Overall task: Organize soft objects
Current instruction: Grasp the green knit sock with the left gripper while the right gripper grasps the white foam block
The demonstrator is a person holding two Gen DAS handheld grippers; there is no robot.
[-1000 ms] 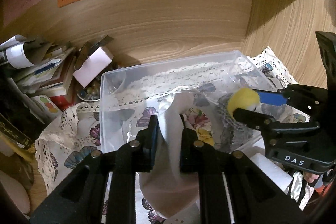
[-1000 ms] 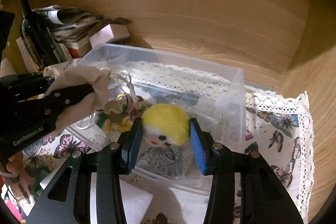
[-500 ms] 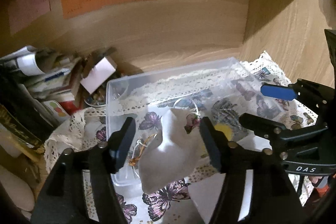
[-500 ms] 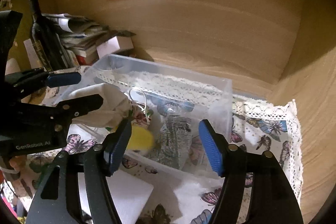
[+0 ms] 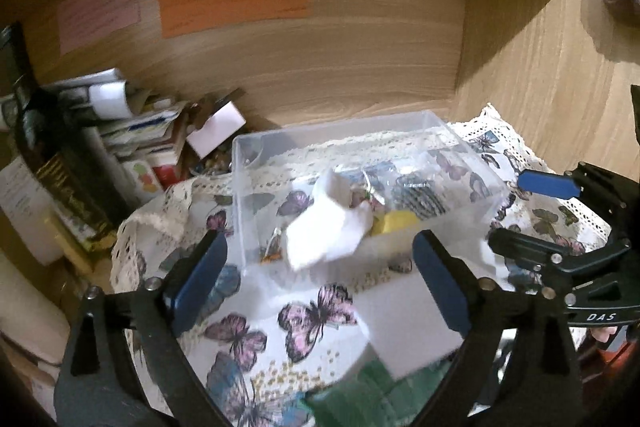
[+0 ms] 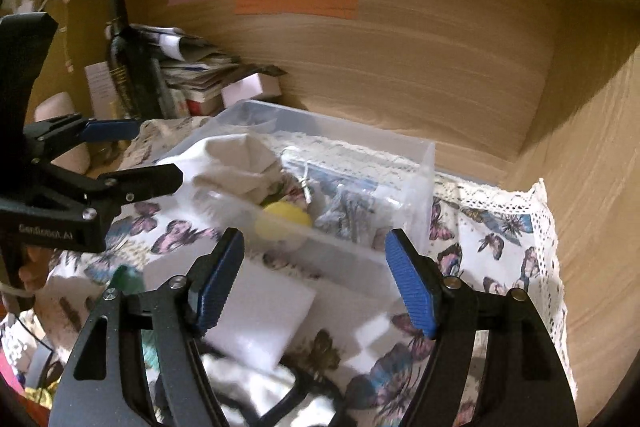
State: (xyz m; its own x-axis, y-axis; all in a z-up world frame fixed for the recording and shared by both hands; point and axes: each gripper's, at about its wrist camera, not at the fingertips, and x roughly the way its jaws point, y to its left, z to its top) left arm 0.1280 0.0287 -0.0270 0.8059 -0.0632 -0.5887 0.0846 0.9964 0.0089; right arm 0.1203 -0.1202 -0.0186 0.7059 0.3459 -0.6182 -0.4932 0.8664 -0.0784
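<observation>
A clear plastic bin (image 5: 448,227) (image 6: 420,183) stands on a butterfly-print cloth (image 5: 304,323) (image 6: 496,251). Inside it lie a white cloth pouch (image 5: 328,227) (image 6: 236,167), a yellow plush toy (image 5: 394,221) (image 6: 286,219) and a grey patterned soft item (image 5: 420,193) (image 6: 348,211). My left gripper (image 5: 320,279) is open and empty, in front of the bin. My right gripper (image 6: 316,279) is open and empty, also in front of the bin. Each gripper shows at the edge of the other's view: the right one (image 5: 532,215), the left one (image 6: 132,155).
A dark bottle (image 5: 56,163) (image 6: 128,59) and a pile of books and papers (image 5: 132,131) (image 6: 192,67) stand at the left. Wooden shelf walls close the back and right. White foam blocks (image 5: 408,323) (image 6: 264,311) and a green item (image 5: 372,395) lie in front of the bin.
Both grippers opened, dropping the white pouch and the yellow plush into the bin, then drew back toward me.
</observation>
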